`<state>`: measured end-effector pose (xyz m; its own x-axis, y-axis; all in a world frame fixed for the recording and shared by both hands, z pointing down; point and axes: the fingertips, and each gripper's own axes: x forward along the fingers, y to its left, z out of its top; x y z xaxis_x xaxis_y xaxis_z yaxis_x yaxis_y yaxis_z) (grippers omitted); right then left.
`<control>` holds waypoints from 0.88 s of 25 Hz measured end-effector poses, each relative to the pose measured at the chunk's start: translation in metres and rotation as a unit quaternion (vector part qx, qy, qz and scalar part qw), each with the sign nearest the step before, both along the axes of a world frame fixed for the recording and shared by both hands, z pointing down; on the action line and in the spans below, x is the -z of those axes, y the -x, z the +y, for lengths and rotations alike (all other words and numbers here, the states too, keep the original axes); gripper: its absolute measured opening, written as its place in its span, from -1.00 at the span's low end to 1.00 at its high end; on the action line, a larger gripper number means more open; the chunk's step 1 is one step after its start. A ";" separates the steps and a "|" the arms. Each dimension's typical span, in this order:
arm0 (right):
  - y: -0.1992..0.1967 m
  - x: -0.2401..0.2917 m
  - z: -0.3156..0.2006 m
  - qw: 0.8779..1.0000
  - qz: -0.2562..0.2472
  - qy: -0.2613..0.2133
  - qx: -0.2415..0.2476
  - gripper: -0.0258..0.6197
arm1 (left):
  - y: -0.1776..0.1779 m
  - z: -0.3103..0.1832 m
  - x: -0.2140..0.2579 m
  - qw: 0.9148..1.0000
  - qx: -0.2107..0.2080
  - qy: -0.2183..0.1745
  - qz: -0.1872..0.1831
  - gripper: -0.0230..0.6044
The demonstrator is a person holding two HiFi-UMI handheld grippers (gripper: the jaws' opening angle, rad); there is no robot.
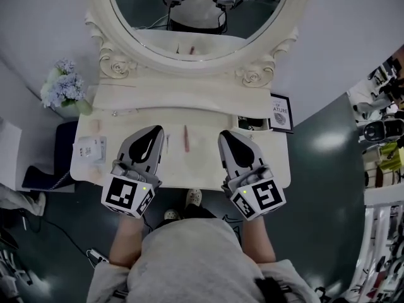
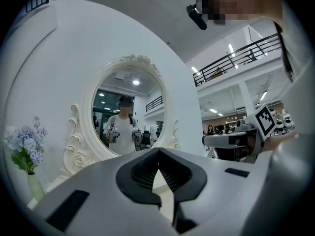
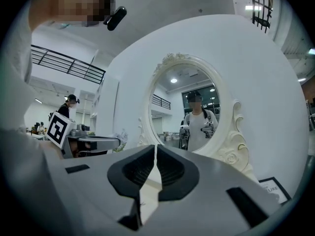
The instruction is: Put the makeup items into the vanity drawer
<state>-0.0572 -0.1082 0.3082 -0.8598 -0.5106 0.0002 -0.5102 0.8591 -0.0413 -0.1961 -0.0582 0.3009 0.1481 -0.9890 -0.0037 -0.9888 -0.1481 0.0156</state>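
slim pink makeup stick (image 1: 186,138), lying flat, centre of cream vanity top (image 1: 203,124)

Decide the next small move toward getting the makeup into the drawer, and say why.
Probably open the left claw and dip it toward the pink stick. Both it and the right claw are shut and empty, held over the table, and the stick lies loose on the tabletop between them, slightly nearer the left one.
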 end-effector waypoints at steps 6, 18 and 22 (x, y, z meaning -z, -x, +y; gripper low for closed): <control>0.003 0.010 0.022 1.000 -0.008 -0.008 0.001 -0.83 | 0.006 0.028 0.013 1.000 0.011 -0.017 -0.002 -0.88; 0.000 0.020 0.064 1.000 -0.018 -0.015 -0.008 -0.83 | 0.007 0.073 0.029 0.999 0.014 -0.034 -0.001 -0.88; -0.001 0.022 0.076 1.000 -0.021 -0.017 -0.013 -0.83 | 0.006 0.085 0.028 0.999 0.012 -0.033 -0.001 -0.88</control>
<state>-0.0558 -0.0327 0.2864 -0.8456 -0.5311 -0.0540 -0.5300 0.8473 -0.0340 -0.2020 0.0266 0.2725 0.1243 -0.9898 -0.0696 -0.9922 -0.1249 0.0045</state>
